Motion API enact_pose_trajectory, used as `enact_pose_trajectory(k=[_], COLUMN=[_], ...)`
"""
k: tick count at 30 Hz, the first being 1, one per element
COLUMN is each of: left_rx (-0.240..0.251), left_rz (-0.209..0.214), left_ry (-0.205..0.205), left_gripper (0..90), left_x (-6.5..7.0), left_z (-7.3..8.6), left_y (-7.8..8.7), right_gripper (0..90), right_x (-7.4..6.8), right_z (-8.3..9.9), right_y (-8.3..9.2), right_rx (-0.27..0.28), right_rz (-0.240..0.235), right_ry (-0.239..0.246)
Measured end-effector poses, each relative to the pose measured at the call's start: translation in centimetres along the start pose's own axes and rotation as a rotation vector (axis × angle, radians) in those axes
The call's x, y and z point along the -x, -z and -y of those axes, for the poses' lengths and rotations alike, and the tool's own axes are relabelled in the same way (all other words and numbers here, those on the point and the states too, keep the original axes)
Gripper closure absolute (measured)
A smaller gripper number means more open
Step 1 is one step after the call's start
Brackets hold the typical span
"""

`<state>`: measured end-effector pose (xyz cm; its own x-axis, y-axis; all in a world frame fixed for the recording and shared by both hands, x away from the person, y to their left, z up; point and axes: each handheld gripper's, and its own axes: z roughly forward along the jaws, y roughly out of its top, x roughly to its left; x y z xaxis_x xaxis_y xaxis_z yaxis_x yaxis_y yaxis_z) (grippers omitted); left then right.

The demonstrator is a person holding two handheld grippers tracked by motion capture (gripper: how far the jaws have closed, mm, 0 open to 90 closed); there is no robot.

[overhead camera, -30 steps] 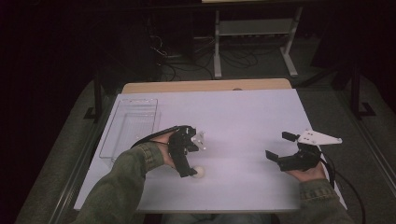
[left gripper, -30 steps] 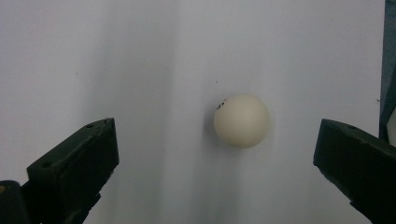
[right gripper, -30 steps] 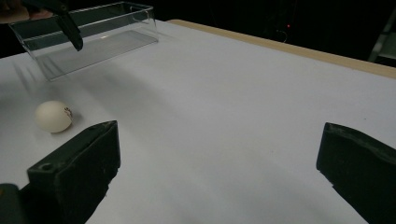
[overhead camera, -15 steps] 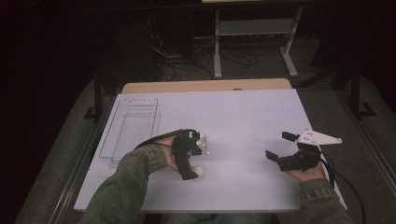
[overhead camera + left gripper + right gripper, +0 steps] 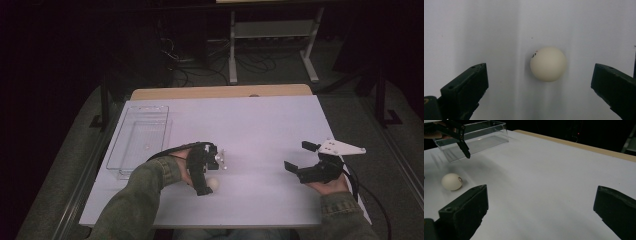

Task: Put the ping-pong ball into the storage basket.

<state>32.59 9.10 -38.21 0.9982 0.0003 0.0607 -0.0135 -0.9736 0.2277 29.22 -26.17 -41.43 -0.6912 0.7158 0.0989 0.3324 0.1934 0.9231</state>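
On the white table [image 5: 260, 130], one clear plastic bin [image 5: 140, 140] is seen farthest left, standing open-topped near the table's left edge; nothing can be made out inside it. One bin, one ball and two grippers are counted in all.

To the right of the bin and nearer the person, the left gripper [image 5: 204, 175] is held over the table by a hand in an olive sleeve. Its two jaws are spread wide and nothing is gripped between them. In the left gripper view, one cream-white ball [image 5: 548, 64] is seen on the table between the two black jaws, apart from both and somewhat nearer the right-hand jaw; a small dark mark is printed on its upper left. In the high view the same ball [image 5: 214, 184] is seen just beside the lower jaw tip, right of the bin and closer to the person's edge of the table.

Well to the right of the bin, near the table's right edge, the right gripper [image 5: 302, 162] is held with its grey three-cornered plate on top. Its jaws are likewise spread wide, and nothing is held. In the right gripper view, the ball [image 5: 451, 181], the bin [image 5: 475, 140] and the left gripper's jaws [image 5: 461, 141] are seen farther off.
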Motion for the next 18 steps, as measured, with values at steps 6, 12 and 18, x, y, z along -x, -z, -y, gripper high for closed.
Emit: enact_pose_trajectory(k=[6,12,18], left_rx=[-0.028,-0.042,-0.050], left_rz=[-0.001,0.000,0.004], left_ry=[-0.020,-0.024,-0.027], left_gripper=[0.8,0.9,0.9], left_x=[0.1,0.1,0.2], left_z=[-0.3,-0.3,-0.5], left_y=[-0.6,-0.8,-1.4], right_gripper=[0.0,0.0,0.0], right_x=[0.0,0.0,0.0], right_z=[0.0,0.0,0.0], right_y=[0.0,0.0,0.0], right_rx=[0.000,0.003,0.000], right_rz=[0.003,0.005,0.003], right_ry=[0.002,0.003,0.004])
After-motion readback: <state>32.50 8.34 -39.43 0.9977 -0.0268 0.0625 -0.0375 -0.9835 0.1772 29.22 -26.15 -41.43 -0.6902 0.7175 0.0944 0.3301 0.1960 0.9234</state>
